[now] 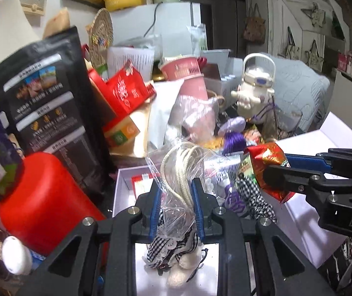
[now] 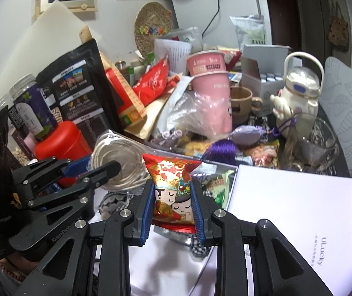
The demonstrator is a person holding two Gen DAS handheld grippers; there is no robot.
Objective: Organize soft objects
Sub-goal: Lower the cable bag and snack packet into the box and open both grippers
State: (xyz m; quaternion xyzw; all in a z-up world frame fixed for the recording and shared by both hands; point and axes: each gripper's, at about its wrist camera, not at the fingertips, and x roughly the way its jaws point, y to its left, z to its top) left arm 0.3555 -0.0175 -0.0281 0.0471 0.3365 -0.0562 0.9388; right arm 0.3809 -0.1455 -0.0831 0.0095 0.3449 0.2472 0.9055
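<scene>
- Over the open white box (image 2: 287, 212) at the near edge of a crowded table, both grippers hang side by side, each carrying something soft
- The left gripper (image 1: 176, 209) is clamped on a clear plastic bag of coiled cream cord (image 1: 183, 170); the coil stands up above the blue pads, with the crinkled plastic trailing down between them
- The right gripper (image 2: 173, 209) is pinched on a red foil snack packet (image 2: 173, 187) printed with two cartoon faces, held upright between its fingers
- Already lying in the box, as far as I can tell: a black-and-white checked cloth piece with lace trim (image 1: 173, 244) and a small fluffy white item beside it, directly beneath the left gripper
- Still out on the table beyond the box: a purple tassel (image 2: 221, 148), a lilac pouch (image 2: 246, 133) and loose crumpled plastic bags
- My judgement: sorting is partly done; both held items await placing, and more soft bits remain among the clutter
</scene>
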